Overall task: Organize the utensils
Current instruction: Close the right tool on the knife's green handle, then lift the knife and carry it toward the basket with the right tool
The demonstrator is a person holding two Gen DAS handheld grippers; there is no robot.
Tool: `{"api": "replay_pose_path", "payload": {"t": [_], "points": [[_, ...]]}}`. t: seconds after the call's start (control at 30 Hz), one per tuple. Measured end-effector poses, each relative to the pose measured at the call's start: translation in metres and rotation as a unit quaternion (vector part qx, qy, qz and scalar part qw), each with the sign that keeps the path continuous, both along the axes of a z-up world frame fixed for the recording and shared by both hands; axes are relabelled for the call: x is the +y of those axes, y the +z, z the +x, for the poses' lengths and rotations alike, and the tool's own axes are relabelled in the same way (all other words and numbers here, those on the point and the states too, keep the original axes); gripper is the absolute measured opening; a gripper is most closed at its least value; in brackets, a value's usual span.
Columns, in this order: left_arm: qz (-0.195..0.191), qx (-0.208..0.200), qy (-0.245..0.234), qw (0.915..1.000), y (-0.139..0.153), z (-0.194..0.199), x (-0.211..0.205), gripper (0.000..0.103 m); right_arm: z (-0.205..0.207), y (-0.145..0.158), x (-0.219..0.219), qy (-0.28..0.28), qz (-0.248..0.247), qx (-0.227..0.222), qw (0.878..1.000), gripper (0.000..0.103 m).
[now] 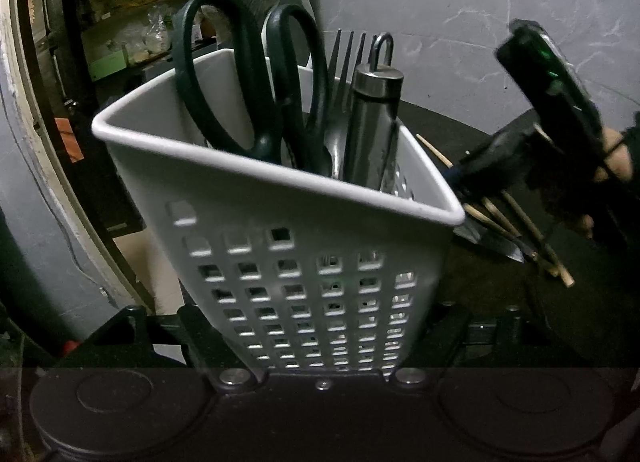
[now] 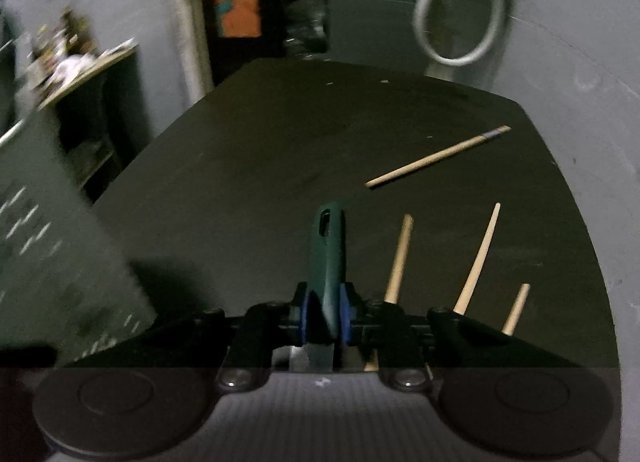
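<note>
Knife (image 2: pixel 326 262) clamped in right tongs (image 2: pixel 324 322)

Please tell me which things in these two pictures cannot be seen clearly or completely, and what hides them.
- Left wrist view: the lower parts of the dark green scissors, steel fork and steel cylindrical handle are hidden inside the white perforated plastic holder.
- Left wrist view: the knife blade is partly behind the holder's corner.
- Right wrist view: the dark green handle shows, but the right gripper hides its blade.
- Right wrist view: the holder at left is motion-blurred.
</note>
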State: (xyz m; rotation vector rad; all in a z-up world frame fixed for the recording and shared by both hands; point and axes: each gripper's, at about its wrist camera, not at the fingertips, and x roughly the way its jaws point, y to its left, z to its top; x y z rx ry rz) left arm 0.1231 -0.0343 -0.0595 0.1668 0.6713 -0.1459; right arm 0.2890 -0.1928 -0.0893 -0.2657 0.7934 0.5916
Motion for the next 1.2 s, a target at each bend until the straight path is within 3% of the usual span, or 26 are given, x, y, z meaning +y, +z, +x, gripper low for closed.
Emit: {"api": "replay_pose_path", "payload": {"t": [0.23,0.37,0.47,0.5,0.53,0.7,0.83,0.97,1.1,1.2], "points": [[-0.001,-0.002,-0.005,1.0,-0.001,-0.001,0.002,0.078,-0.041,0.005,0.015,0.055,-0.083,-0.044,0.994,0.017],[-0.001,-0.002,-0.008,1.0,-0.002,-0.001,0.002,0.078,-0.049,0.007,0.011,0.064,-0.063,-0.014,0.996,0.021],[-0.001,-0.001,-0.011,0.9999,-0.001,0.0,0.003,0.078,-0.043,0.008,0.007,0.074,-0.035,0.018,0.997,0.039],[-0.001,-0.001,-0.012,0.9999,-0.001,-0.001,0.004,0.078,-0.04,0.008,0.006,0.077,-0.028,0.028,0.996,0.052],[-0.001,-0.001,-0.012,0.9999,-0.001,-0.001,0.004,0.078,-0.036,0.009,0.004,0.08,-0.02,0.039,0.996,0.058],[-0.002,-0.001,-0.014,0.9999,-0.001,0.001,0.006,0.078,-0.015,0.011,0.0,0.096,-0.005,0.063,0.993,0.054],[-0.002,-0.002,-0.014,0.9999,-0.002,0.002,0.005,0.078,-0.009,0.016,0.005,0.109,-0.021,0.067,0.992,0.023],[-0.003,-0.003,-0.014,0.9999,-0.003,0.002,0.005,0.077,-0.016,0.017,0.013,0.113,-0.047,0.053,0.991,0.019],[-0.004,-0.004,-0.013,0.9999,-0.003,0.002,0.005,0.077,-0.042,0.017,0.029,0.12,-0.115,-0.011,0.986,0.019],[-0.003,-0.004,-0.014,0.9999,-0.004,0.002,0.005,0.077,-0.071,0.01,0.046,0.143,-0.197,-0.089,0.966,0.018]]}}
